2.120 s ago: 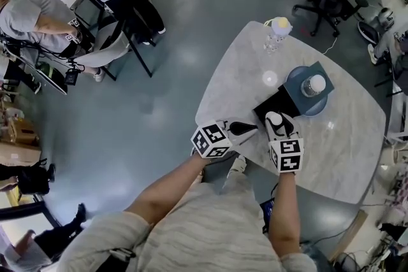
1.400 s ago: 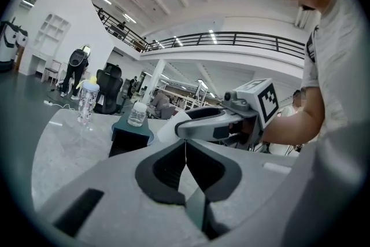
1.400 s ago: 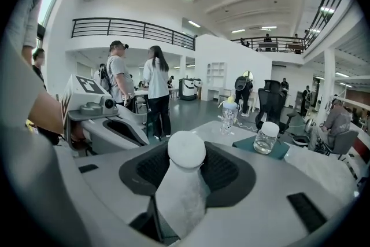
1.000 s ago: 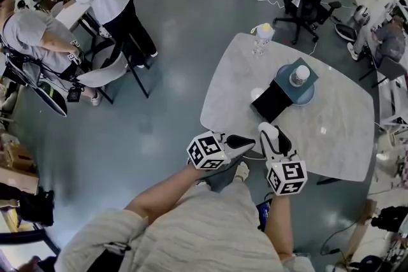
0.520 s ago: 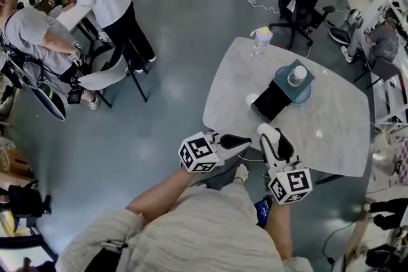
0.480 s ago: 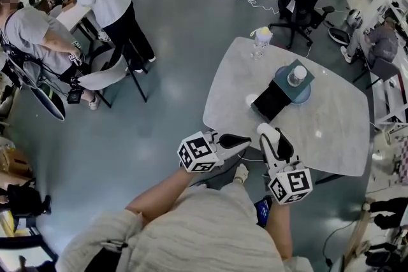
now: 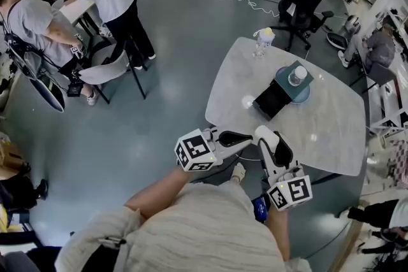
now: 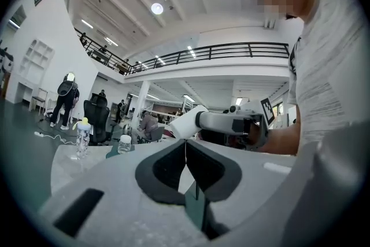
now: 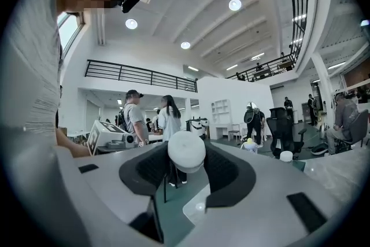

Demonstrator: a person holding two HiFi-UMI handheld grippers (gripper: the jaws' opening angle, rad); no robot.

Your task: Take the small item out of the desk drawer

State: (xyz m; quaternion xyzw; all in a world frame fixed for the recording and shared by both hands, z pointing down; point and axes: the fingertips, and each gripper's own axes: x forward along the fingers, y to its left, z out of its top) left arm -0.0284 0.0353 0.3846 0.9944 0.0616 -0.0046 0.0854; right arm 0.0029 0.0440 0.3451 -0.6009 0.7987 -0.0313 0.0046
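Item (image 9: 186, 151) clamped in right tongs (image 9: 188, 166).

Head view: black drawer box (image 7: 273, 99) too small for me to tell open or closed, contents not visible; white round item (image 9: 186, 147) pinched in right gripper (image 9: 186, 154), can't identify it, jaws cover its sides; bottle (image 7: 296, 76) label unreadable; right gripper hides part of table (image 7: 331, 130) near edge
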